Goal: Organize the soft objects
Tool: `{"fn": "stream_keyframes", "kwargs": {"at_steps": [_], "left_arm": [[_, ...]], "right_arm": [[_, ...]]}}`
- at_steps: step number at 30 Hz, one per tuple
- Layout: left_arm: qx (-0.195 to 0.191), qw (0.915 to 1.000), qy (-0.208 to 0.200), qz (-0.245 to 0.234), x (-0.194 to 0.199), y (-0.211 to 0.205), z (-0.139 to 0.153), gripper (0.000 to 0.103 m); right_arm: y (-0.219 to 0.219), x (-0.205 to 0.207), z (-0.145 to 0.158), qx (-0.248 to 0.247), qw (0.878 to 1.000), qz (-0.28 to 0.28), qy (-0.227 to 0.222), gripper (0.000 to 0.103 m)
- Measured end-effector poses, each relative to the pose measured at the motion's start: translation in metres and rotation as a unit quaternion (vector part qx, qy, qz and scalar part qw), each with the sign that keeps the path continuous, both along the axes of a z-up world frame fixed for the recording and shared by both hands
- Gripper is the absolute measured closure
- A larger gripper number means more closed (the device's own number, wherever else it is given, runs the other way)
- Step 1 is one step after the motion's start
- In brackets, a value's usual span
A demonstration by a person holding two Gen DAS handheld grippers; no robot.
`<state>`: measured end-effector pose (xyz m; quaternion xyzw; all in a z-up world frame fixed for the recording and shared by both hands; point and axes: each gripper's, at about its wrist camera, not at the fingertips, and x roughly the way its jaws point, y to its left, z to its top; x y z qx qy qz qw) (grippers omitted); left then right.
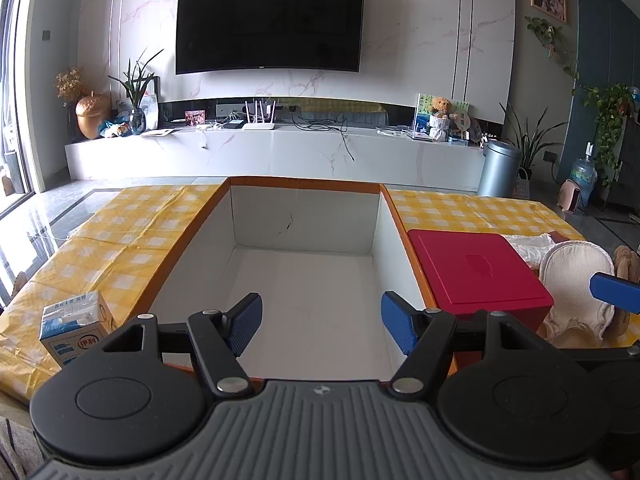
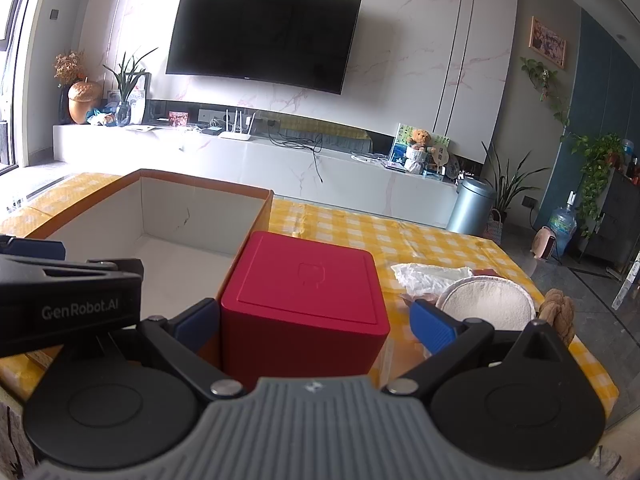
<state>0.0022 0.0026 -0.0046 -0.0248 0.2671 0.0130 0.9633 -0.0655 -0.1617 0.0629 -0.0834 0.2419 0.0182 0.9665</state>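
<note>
An open cardboard box (image 1: 304, 216) with white inner walls and an orange rim sits on the yellow checked table; it also shows in the right wrist view (image 2: 200, 216). My left gripper (image 1: 322, 326) is open and empty over the box's near edge. A red cube box (image 1: 476, 276) stands right of the cardboard box. My right gripper (image 2: 316, 328) is open, its fingers on either side of the red cube box (image 2: 308, 300), not closed on it. Right of it lie a cream round cloth pad (image 2: 486, 306), a white crumpled cloth (image 2: 430, 276) and a brown knotted soft item (image 2: 560, 314).
A small milk carton (image 1: 74, 328) stands on the table at the near left. The yellow checked tablecloth (image 1: 120, 232) covers the table. Beyond are a white TV bench (image 1: 280, 152), a grey bin (image 1: 498, 168) and a water jug (image 1: 582, 178).
</note>
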Motion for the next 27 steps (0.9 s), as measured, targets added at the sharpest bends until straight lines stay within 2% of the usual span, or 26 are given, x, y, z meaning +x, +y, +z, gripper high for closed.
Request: {"fn": "stream_keyframes", "kwargs": {"at_steps": [17,24,27], "left_arm": [[0.000,1.0000,0.000,0.000,-0.0005,-0.0001,0.0000,0.023],[0.000,0.9999,-0.011,-0.004,-0.0043,-0.0013,0.0010,0.023],[0.000,0.9995,-0.024,-0.020,-0.0076,-0.0015,0.0054,0.023]], "right_arm": [[-0.0011,0.0002,-0.0007,0.001,1.000,0.000,0.006,0.003],[-0.0048,-0.0010,0.0019,0.013,1.000,0.003,0.007,0.003],[-0.0083,-0.0020,0.0047,0.024,1.000,0.001,0.004,0.003]]}}
